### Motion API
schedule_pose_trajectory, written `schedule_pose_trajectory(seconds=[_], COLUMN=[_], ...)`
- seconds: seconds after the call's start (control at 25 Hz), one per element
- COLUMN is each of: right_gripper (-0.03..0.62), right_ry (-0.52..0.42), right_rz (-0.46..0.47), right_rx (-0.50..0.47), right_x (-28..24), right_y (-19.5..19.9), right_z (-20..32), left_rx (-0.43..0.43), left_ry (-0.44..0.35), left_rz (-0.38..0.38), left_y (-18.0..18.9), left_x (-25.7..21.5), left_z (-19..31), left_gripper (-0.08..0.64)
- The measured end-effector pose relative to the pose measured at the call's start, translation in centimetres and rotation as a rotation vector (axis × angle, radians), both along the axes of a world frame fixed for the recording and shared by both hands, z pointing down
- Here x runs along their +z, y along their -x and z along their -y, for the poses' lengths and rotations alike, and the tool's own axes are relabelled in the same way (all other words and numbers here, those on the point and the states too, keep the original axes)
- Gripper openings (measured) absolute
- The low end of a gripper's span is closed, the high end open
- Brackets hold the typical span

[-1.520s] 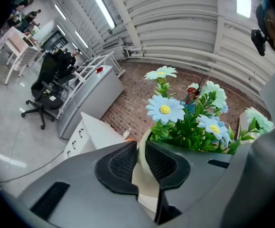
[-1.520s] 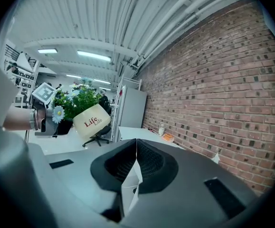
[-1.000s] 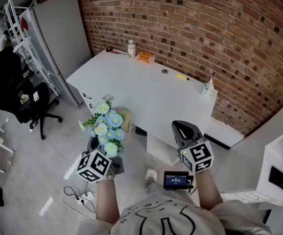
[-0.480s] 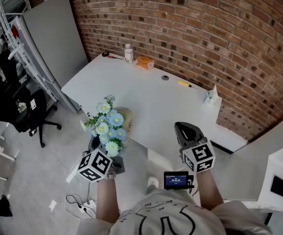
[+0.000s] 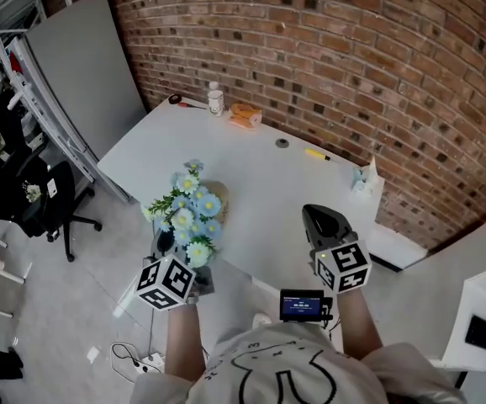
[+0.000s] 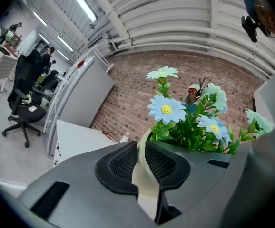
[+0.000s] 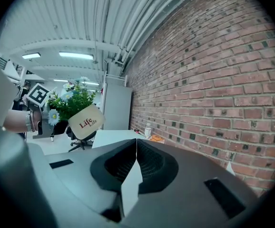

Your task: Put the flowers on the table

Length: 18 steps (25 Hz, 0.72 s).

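Gripping the cream rim of a flower pot (image 6: 144, 186), the left gripper (image 6: 142, 148) has its jaws closed on the pot's wall, one ribbed pad inside and one outside. The flowers (image 6: 185, 118), pale blue daisies with yellow centres among green leaves, rise just above and beyond the jaws. In the head view the bunch hangs in the air over the near edge of the white tabletop (image 5: 260, 179), carried by the left hand and not resting on anything. The right gripper view shows the pot from the side, tilted, with "Life" printed in red on its cream wall.

The right gripper (image 7: 136, 144) is empty: its jaws are pressed together, with nothing between them. In the head view it is held level over the near right part of the tabletop, well apart from the pot.

At the far side of the tabletop, near the brick wall (image 5: 352, 57), stand a small white bottle (image 5: 215, 101) and an orange packet (image 5: 245, 114) just beside it. A yellow pen (image 5: 314, 153) lies further right. A black office chair (image 5: 45, 200) stands on the floor to the left.
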State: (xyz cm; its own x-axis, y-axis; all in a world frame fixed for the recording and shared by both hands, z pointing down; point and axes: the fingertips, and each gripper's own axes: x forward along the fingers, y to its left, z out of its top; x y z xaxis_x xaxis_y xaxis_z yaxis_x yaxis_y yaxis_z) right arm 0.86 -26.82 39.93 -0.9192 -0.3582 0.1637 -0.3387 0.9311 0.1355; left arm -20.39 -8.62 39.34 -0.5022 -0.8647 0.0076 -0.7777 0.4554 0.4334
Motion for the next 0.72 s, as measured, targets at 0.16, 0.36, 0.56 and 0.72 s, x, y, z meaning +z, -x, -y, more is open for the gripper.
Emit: schedule_pose_trajectory(seconds=[0.16,0.36,0.56,0.72], right_gripper=[0.018,0.018,0.018,0.018], right_ry=[0.001,0.012,0.018,0.009], right_rz=[0.001,-0.003,-0.015,-0.01], right_rx=[0.001,0.021,0.053,0.107], right_x=[0.4,1.2,1.9,1.5], right_y=[0.3,0.5,1.8,3.1], right_z=[0.1,0.5,0.6,1.7], left_rx=[0.006,0.015,0.025,0.044], left_ry=[0.009,0.019,0.04,0.041], left_rz=[-0.012,-0.019,-0.01,0.005], left_y=[0.2,0.8,3.1,5.9], left_x=[1.2,2.2,2.7,2.6], left_z=[0.6,1.0,1.3,2.3], left_gripper=[0.061,0.061,0.061,0.061])
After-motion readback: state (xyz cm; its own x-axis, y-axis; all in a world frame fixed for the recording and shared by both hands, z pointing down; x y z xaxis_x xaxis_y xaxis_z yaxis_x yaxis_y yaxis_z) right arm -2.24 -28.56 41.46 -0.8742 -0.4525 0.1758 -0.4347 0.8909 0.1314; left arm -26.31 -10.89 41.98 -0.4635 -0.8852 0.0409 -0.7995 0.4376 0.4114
